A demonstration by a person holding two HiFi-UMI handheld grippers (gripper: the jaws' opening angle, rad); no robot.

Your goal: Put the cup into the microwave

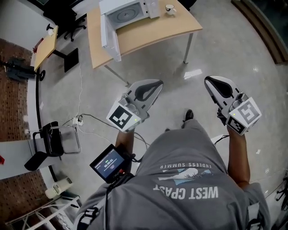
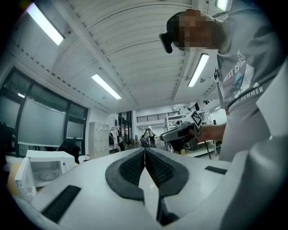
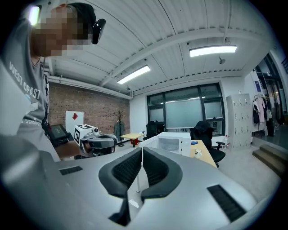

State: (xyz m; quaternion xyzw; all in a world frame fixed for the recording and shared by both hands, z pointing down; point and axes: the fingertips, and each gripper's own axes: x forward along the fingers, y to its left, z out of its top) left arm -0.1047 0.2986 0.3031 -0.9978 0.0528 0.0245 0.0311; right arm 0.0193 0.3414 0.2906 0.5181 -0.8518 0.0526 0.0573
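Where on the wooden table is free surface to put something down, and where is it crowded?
The table is bare in front of the microwave, from its open door to the right corner. A narrow strip left of the door is also free. The far edge is crowded: the microwave, with the cup just right of it.

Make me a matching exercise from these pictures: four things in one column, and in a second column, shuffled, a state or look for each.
Things:
1 microwave
2 cup
3 left gripper
4 table

States:
A jaws together, nothing between them
B door swung open
C light wood top
D stands beside the microwave, not inside it

Pairs: 1-B, 2-D, 3-A, 4-C
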